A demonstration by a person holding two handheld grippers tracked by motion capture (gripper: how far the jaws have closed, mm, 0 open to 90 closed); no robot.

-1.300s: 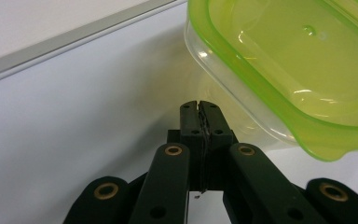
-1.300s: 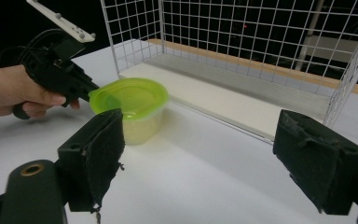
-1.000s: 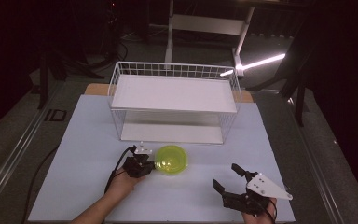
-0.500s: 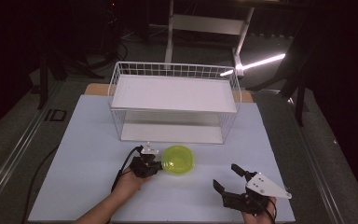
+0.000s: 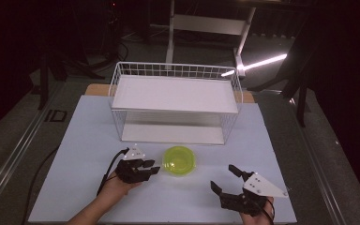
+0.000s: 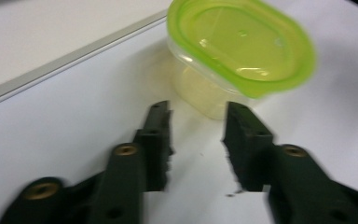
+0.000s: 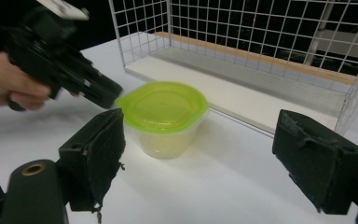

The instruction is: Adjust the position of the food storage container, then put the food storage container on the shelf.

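A clear tub with a yellow-green lid [image 5: 179,161] stands on the white table just in front of the wire basket [image 5: 176,70]. My left gripper [image 5: 153,170] lies to its left, pointing at it. In the left gripper view the jaws [image 6: 198,114] are open with a bare gap, and the tub [image 6: 240,51] sits just beyond their tips. My right gripper [image 5: 223,177] rests near the front edge to the tub's right, open wide. In its view [image 7: 200,149] the tub [image 7: 163,116] stands ahead of the jaws, with the left gripper [image 7: 105,93] close beside the lid.
The wire basket holds a white shelf board [image 5: 176,93] on top and another at its bottom [image 5: 171,133]. A hand [image 7: 14,84] holds the left gripper. The left cable [image 5: 110,171] trails toward the front. Table edges run close on both sides.
The tub has ended up slightly farther right than a second ago. My left gripper followed it, then drew back a little. The right gripper has stayed put.
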